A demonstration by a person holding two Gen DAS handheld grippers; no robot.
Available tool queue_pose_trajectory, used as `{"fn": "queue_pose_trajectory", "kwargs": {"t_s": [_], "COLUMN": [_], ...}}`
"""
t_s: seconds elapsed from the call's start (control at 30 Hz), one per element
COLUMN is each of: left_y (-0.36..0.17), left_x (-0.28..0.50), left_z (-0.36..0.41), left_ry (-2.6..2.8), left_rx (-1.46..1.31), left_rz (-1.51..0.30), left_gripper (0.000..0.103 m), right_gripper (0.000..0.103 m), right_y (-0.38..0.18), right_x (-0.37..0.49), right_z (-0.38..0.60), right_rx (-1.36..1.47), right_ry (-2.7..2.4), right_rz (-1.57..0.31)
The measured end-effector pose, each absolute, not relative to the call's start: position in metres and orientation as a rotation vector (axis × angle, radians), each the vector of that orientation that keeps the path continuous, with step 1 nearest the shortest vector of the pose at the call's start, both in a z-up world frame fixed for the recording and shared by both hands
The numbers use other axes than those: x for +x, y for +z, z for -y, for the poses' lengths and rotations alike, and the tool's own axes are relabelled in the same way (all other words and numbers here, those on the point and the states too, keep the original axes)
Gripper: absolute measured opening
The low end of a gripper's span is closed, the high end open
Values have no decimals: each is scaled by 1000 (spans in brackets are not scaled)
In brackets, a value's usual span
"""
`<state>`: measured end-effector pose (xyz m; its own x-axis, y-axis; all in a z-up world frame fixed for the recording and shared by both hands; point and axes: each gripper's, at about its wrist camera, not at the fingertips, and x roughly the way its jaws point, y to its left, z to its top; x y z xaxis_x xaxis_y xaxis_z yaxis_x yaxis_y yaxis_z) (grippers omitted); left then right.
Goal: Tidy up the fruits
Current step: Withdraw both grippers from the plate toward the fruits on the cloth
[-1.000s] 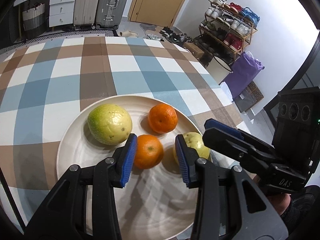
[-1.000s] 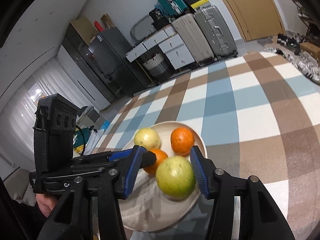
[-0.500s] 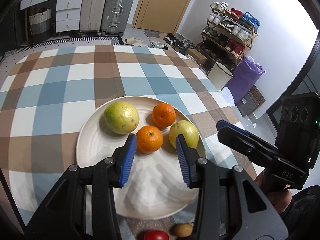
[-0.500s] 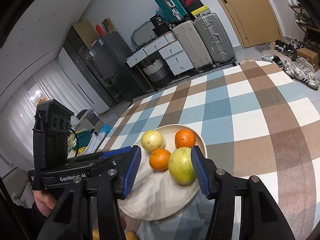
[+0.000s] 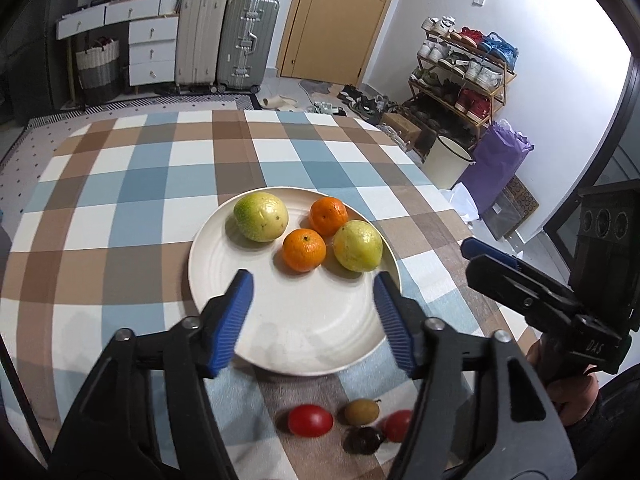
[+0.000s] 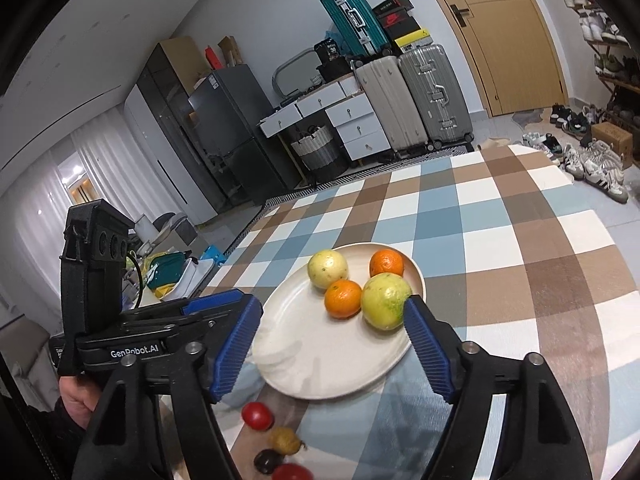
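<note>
Since a second ago both tools have pulled back from the fruit and their jaws have just been opening: the left hand-held gripper (image 5: 314, 318), which had its pads beside the nearer orange (image 5: 304, 249), now stands wide and empty over the bare front of the plate (image 5: 212, 248), and the right hand-held gripper (image 6: 330, 350), earlier straddling the yellow-green fruit (image 6: 385, 300), is likewise spread with nothing gripped, though its right pad looks just beside that fruit. On the plate, seen from the left wrist, a second yellow-green fruit (image 5: 261, 217) sits at about 11 o'clock, a second orange (image 5: 328, 216) at 1 o'clock, with the nearer orange and the first yellow-green fruit close together toward 2 o'clock. Off the plate at 6 o'clock, on the checked worktop (image 5: 120, 184), lie two tomatoes (image 5: 310, 420), a small brown fruit (image 5: 361, 411) and a dark one (image 5: 365, 439). The risks I judge likeliest: these small round things are bunched, so a pad coming down may nudge a neighbour and send it rolling toward the near edge; tomatoes may bruise under a hard squeeze; and both tools reaching there together could collide.
</note>
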<state>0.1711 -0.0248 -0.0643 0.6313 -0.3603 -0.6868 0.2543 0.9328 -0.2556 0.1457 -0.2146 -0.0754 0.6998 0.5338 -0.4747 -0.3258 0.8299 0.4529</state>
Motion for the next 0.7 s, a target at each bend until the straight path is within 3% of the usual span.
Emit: {"fn": "queue_pose_trajectory", "kwargs": {"t_s": [0.1, 0.23, 0.47, 0.7], "left_y": [-61, -59, -64, -69], "left_x": [156, 139, 116, 85], "left_z": [22, 17, 6, -1], "left_ry": [-344, -325, -286, -240], "left_rx": [-141, -151, -135, -112], "left_rz": [-803, -793, -811, -799], "left_gripper": [67, 81, 82, 102], "right_gripper": [85, 86, 91, 94], "right_y": [-71, -66, -62, -59], "right_x": [134, 121, 99, 77], "right_z": [214, 213, 208, 201], "right_rx": [338, 326, 308, 281], "right_ry": [485, 486, 483, 487], "right_rz": [-619, -610, -603, -598]}}
